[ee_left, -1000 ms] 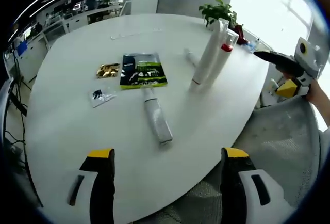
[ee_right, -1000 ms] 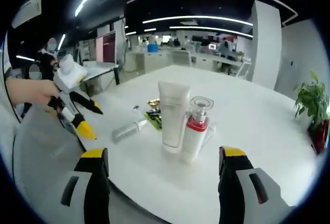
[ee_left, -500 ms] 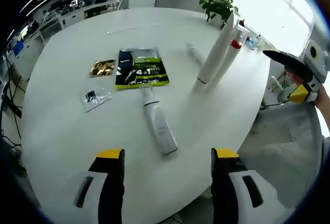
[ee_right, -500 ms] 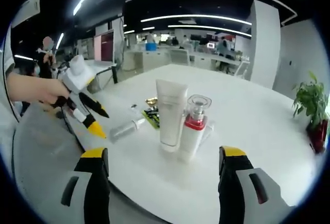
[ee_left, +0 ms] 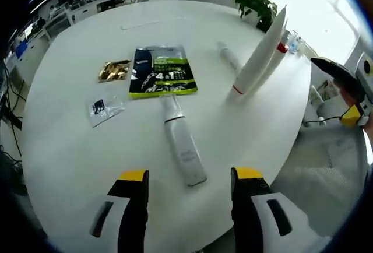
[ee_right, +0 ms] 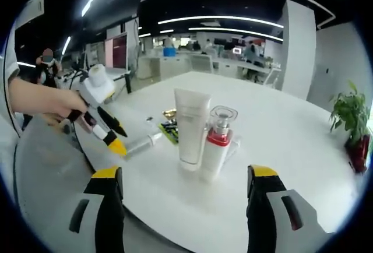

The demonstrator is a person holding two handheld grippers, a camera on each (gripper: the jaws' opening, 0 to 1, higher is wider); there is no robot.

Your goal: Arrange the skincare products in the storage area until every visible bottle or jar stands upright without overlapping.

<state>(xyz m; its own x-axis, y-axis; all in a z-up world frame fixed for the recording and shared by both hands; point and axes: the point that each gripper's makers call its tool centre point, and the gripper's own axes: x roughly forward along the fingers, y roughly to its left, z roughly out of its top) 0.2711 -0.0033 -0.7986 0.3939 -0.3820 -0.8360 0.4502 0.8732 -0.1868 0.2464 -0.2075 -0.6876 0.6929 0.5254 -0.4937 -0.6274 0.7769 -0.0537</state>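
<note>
Silver-white cylindrical bottle with narrow neck (ee_left: 183, 145) lies on its side on the round white table (ee_left: 64, 148), just past the left gripper (ee_left: 189, 178), jaws apart, nothing between them. At 1 o'clock from it, tall white squeeze tube (ee_left: 258, 60) stands upright on its cap, touching a clear-capped pump bottle with red collar (ee_left: 280, 50); in the right gripper view both stand centre, tube (ee_right: 190, 126) left of pump bottle (ee_right: 217, 142). Small white tube (ee_left: 228, 56) lies flat at 12 o'clock behind them. Green-black flat sachet (ee_left: 161, 71), gold foil packet (ee_left: 113, 70) and small clear packet (ee_left: 104, 106) lie at 11 o'clock of the lying bottle. Potted green plant (ee_left: 257, 3) at far edge. Right gripper (ee_right: 184, 178) open, empty, short of the near table edge. Bare tabletop at 9 o'clock.
</note>
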